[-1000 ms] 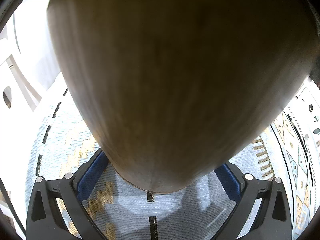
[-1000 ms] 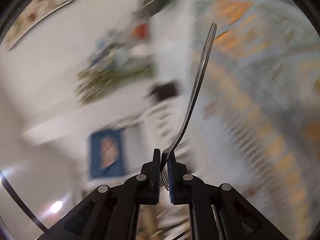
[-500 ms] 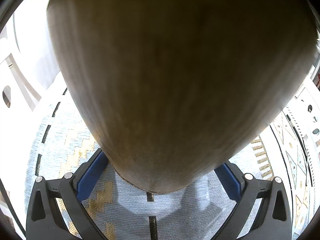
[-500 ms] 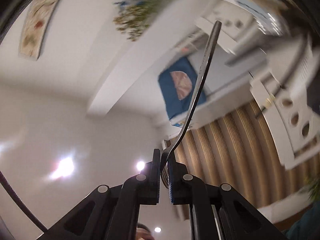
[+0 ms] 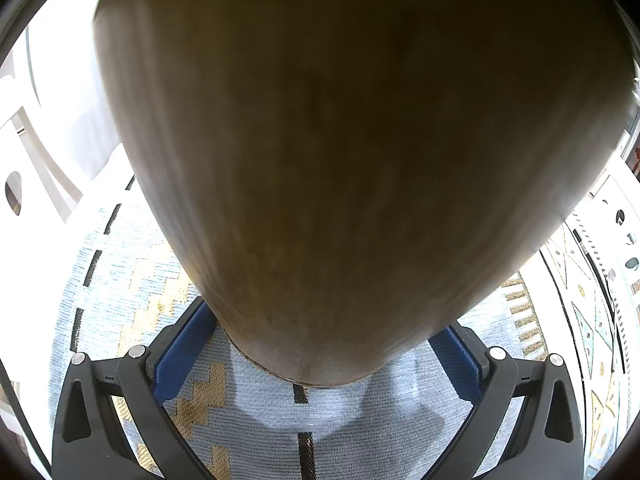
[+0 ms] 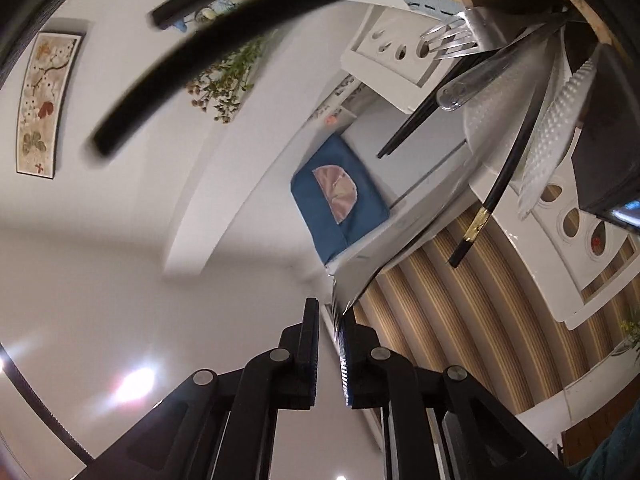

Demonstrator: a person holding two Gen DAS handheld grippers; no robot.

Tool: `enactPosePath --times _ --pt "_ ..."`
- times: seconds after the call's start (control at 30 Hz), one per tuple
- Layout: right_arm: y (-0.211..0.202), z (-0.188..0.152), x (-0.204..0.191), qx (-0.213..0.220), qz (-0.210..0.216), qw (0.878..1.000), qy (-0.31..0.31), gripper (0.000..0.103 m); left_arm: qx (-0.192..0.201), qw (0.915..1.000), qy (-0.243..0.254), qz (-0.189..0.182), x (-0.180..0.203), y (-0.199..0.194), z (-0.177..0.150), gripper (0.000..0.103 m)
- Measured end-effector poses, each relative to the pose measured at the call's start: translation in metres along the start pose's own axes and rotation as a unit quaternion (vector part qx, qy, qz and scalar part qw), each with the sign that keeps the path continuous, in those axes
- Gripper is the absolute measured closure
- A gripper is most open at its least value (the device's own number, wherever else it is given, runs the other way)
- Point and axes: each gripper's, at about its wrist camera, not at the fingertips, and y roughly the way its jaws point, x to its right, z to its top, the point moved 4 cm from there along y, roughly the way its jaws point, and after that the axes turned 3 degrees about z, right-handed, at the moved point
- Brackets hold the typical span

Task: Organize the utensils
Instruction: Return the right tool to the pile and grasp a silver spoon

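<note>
My left gripper (image 5: 320,356) is shut on a wide wooden utensil holder (image 5: 340,152) that fills most of the left wrist view and stands on a patterned placemat (image 5: 256,412). My right gripper (image 6: 328,356) has its jaws slightly apart, and a metal fork (image 6: 404,248) runs from beside the right finger up to the holder's rim (image 6: 600,28) at the top right. Another fork (image 6: 452,40), black chopsticks (image 6: 500,176), a clear-handled utensil (image 6: 460,92) and a white dimpled utensil (image 6: 556,120) stick out of the holder.
The placemat lies on a white table (image 5: 68,92). A white panel with oval holes (image 5: 12,192) stands at the left. In the right wrist view the camera looks up at a ceiling, a framed picture (image 6: 44,100), hanging plants (image 6: 228,76) and a blue cushion (image 6: 340,196).
My right gripper swung further toward the holder and its jaws parted, and the fork now leans out of them toward the holder. The left gripper and the holder have not moved.
</note>
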Motion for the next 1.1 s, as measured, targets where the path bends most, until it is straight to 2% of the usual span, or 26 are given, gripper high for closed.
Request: enactPosePath --times 0.07,0.17,0.2,0.23,0.27,0.33,0.43,0.5,0.57,0.67,0.7,0.73,0.77,0.8,0.87,0.9,0.97,1.0,1.07,1.1 --pt "0.004 0.005 0.003 -0.004 0.017 1.000 0.012 0.093 0.000 1.0000 0.000 0.000 -0.001 0.001 0.000 0.001" --pt "0.007 0.008 0.006 -0.005 0.006 1.000 0.021 0.091 -0.002 1.0000 -0.001 -0.001 0.000 0.003 0.001 0.001" --pt "0.004 0.008 0.007 -0.004 0.000 1.000 0.024 0.075 -0.002 1.0000 -0.001 -0.001 -0.001 0.003 0.002 0.001" --pt "0.000 0.007 0.005 0.002 -0.017 1.000 0.025 0.027 -0.001 1.0000 0.000 0.000 -0.001 0.004 0.002 0.001" --pt "-0.005 0.005 0.002 0.007 -0.034 0.999 0.023 0.000 -0.001 1.0000 -0.001 -0.001 -0.001 0.003 0.002 0.001" --pt "-0.019 -0.002 -0.012 0.024 -0.075 0.997 0.005 0.000 -0.001 1.0000 -0.001 -0.001 -0.001 0.003 0.002 0.001" --pt "-0.034 -0.022 -0.050 0.002 -0.077 0.996 -0.040 0.000 -0.001 1.0000 0.000 0.000 0.000 0.003 0.003 0.001" --pt "-0.044 -0.036 -0.076 -0.009 -0.095 0.992 -0.086 0.000 -0.001 1.0000 0.000 0.001 -0.001 0.002 0.003 0.001" --pt "-0.060 -0.054 -0.115 -0.015 -0.134 0.977 -0.164 0.000 -0.001 1.0000 0.001 0.002 -0.001 0.001 0.003 0.001" --pt "-0.092 -0.071 -0.161 0.017 -0.214 0.938 -0.272 0.000 -0.001 1.0000 0.001 0.002 0.000 0.001 0.004 0.001" --pt "-0.110 -0.073 -0.179 0.049 -0.254 0.913 -0.316 0.000 -0.001 1.0000 0.001 0.003 0.000 0.001 0.004 0.001" --pt "-0.132 -0.074 -0.201 0.094 -0.307 0.874 -0.364 0.000 -0.001 1.0000 0.001 0.003 0.000 0.001 0.003 0.001" --pt "-0.150 -0.074 -0.215 0.130 -0.350 0.841 -0.392 0.000 -0.001 1.0000 0.001 0.003 0.000 0.001 0.003 0.001" --pt "-0.170 -0.072 -0.229 0.173 -0.403 0.797 -0.415 0.000 -0.001 1.0000 0.001 0.002 0.000 0.001 0.004 0.001" --pt "-0.216 -0.065 -0.253 0.249 -0.522 0.684 -0.444 0.000 -0.001 1.0000 0.001 0.002 0.000 0.001 0.004 0.001" --pt "-0.234 -0.062 -0.259 0.270 -0.565 0.637 -0.449 0.000 -0.001 1.0000 0.001 0.002 0.000 0.001 0.003 0.001" --pt "-0.259 -0.056 -0.262 0.288 -0.616 0.578 -0.451 0.000 -0.001 1.0000 0.001 0.002 0.000 0.001 0.004 0.001" --pt "-0.272 -0.051 -0.260 0.287 -0.644 0.544 -0.455 0.000 -0.001 1.0000 0.001 0.002 0.000 0.001 0.004 0.001" --pt "-0.284 -0.043 -0.251 0.264 -0.683 0.493 -0.469 0.000 -0.001 1.0000 0.001 0.002 0.000 0.001 0.004 0.001" --pt "-0.288 -0.040 -0.248 0.254 -0.697 0.473 -0.475 0.000 -0.001 1.0000 0.001 0.003 0.001 0.001 0.004 0.001"
